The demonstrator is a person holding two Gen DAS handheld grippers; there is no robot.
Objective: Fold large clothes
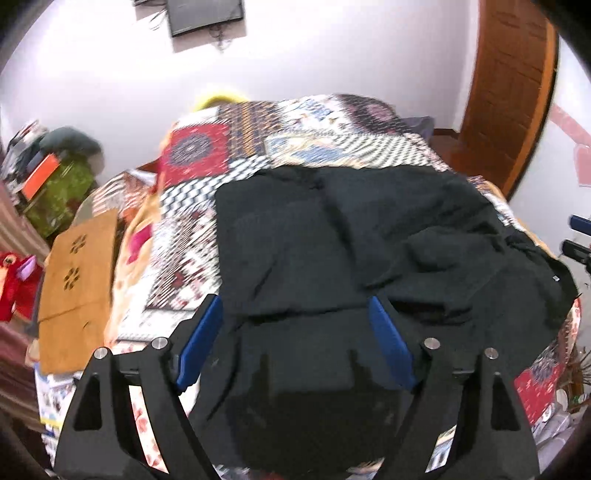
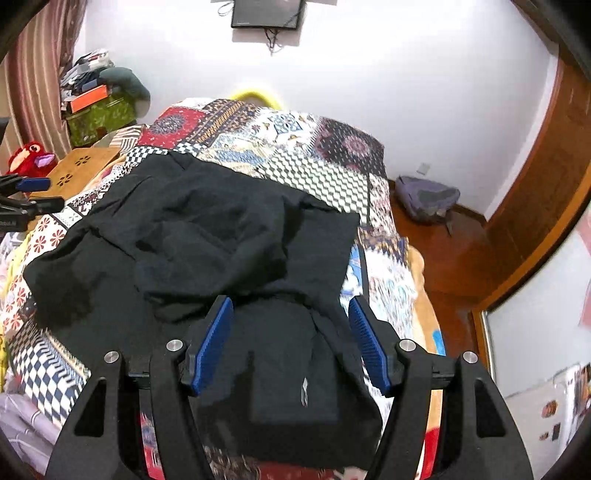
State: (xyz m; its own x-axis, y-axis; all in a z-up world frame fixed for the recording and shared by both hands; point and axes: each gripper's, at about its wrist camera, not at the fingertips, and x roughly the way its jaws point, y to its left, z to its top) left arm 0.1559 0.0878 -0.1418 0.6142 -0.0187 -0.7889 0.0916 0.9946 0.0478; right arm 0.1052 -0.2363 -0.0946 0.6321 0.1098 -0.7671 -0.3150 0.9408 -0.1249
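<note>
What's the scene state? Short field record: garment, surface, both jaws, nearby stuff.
garment: black garment spread on the bed, partly folded, wrinkled
surface: patchwork quilt covering the bed
left gripper: jaws open, nothing between them, above the garment's near edge
right gripper: jaws open, nothing held
nearby: wooden board on the bed's edge; backpack on the floor; red plush toy

Blurred: patterned patchwork bedspread [image 1: 207,236] left of the black garment [image 1: 332,240].
Cut off: dark wall frame [image 2: 266,13] above it.
</note>
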